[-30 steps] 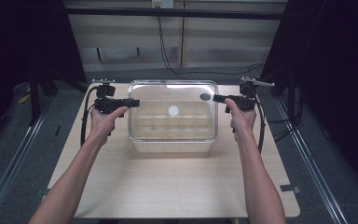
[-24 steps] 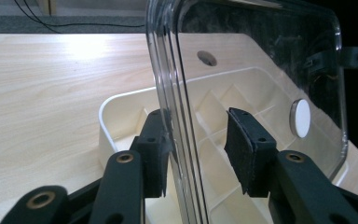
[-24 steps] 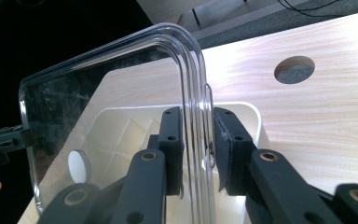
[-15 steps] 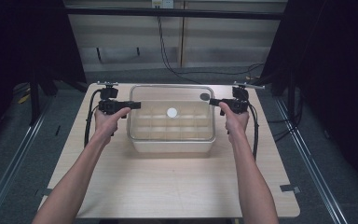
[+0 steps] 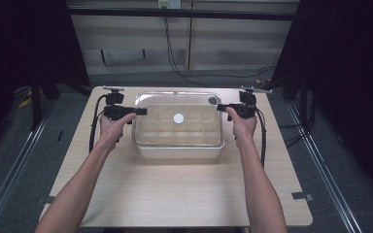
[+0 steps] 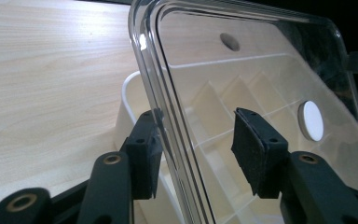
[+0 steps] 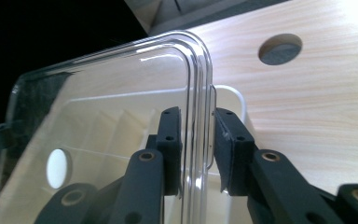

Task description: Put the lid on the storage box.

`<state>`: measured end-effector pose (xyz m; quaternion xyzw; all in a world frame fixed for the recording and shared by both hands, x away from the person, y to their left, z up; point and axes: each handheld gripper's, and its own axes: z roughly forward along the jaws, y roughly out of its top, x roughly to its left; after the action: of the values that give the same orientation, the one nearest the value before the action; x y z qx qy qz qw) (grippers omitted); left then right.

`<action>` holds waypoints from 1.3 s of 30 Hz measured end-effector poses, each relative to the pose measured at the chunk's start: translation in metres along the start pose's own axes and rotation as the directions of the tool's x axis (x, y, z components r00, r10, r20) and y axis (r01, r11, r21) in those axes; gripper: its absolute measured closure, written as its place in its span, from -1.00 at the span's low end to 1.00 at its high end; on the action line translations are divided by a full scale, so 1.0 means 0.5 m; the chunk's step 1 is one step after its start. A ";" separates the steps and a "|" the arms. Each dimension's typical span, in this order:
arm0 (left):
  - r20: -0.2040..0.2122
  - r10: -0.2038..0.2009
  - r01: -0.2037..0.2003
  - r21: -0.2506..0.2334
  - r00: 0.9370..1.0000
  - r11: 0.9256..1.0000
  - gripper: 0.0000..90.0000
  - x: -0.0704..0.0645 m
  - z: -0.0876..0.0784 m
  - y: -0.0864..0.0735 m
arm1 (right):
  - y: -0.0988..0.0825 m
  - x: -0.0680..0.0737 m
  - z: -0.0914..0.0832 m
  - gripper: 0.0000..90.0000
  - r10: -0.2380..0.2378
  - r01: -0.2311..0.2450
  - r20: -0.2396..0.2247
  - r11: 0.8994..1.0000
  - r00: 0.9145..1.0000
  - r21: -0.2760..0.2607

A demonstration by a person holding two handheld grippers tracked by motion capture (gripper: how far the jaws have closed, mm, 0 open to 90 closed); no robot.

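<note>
A clear lid point(image 5: 175, 99) covers a white divided box point(image 5: 179, 150) on a pale wood-grain table point(image 5: 175, 194).

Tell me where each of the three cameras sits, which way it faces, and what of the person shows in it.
High view: above the person's side, facing forward and down on the table; both forearms, left gripper, right gripper.
Left gripper view: rides that gripper, looking along its parted jaws, which have just been opening astride the clear lid.
Right gripper view: rides that gripper, jaws clamping the lid's edge.
All three share the lid and the white divided box.
</note>
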<state>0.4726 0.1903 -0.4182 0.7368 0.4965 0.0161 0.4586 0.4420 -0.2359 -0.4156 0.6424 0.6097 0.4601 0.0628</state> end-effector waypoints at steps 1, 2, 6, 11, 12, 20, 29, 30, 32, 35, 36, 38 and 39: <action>0.000 0.006 -0.006 0.009 1.000 1.000 0.15 0.002 0.001 0.000 | -0.001 0.000 0.003 0.61 0.001 -0.001 0.008 1.000 1.000 0.005; -0.003 0.010 -0.010 0.014 1.000 1.000 0.15 0.003 0.002 -0.002 | -0.001 -0.001 0.006 0.61 -0.001 0.001 0.013 1.000 1.000 0.007; -0.018 0.015 -0.015 0.032 1.000 0.999 0.12 0.010 0.010 -0.007 | -0.003 -0.003 0.014 0.59 -0.005 0.004 0.036 1.000 0.999 0.014; -0.033 -0.009 0.010 0.028 0.999 1.000 0.16 0.027 0.017 -0.024 | -0.002 0.005 0.017 0.63 -0.033 0.032 0.030 0.999 0.999 0.003; -0.052 -0.009 0.012 0.047 0.999 0.999 0.15 0.029 0.020 -0.025 | -0.002 0.008 0.019 0.59 -0.046 0.046 0.047 0.999 0.998 0.013; -0.062 -0.023 0.025 0.022 0.998 0.999 0.36 0.042 0.009 -0.036 | -0.028 -0.014 0.033 0.36 -0.066 0.064 0.067 0.997 0.996 0.041; -0.048 0.036 -0.034 0.044 0.998 0.998 0.57 0.033 -0.001 -0.038 | -0.042 -0.014 0.037 0.42 -0.083 0.081 0.063 0.996 0.995 0.043; -0.047 0.042 -0.039 0.050 0.998 0.998 0.56 0.032 -0.002 -0.039 | -0.043 -0.015 0.036 0.43 -0.085 0.083 0.063 0.996 0.994 0.038; -0.051 0.047 -0.044 0.052 0.998 0.998 0.56 0.030 -0.003 -0.039 | -0.045 -0.018 0.033 0.48 -0.079 0.077 0.058 0.996 0.995 0.033; -0.046 0.050 -0.048 0.059 0.998 0.997 0.53 0.025 -0.002 -0.041 | -0.048 -0.021 0.027 0.51 -0.079 0.078 0.053 0.997 0.995 0.027; -0.046 0.041 -0.039 0.049 0.998 0.998 0.52 0.025 -0.001 -0.043 | -0.049 -0.021 0.025 0.53 -0.084 0.083 0.055 0.996 0.995 0.024; -0.039 0.036 -0.034 0.044 0.999 0.998 0.52 0.026 -0.002 -0.045 | -0.051 -0.022 0.022 0.54 -0.084 0.083 0.051 0.996 0.995 0.023; -0.042 0.047 -0.045 0.045 0.998 0.998 0.52 0.026 -0.003 -0.046 | -0.052 -0.023 0.020 0.56 -0.080 0.079 0.047 0.997 0.996 0.021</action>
<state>0.4620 0.2029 -0.4387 0.7574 0.4895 0.0314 0.4311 0.4317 -0.2343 -0.4442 0.6290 0.6375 0.4358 0.0896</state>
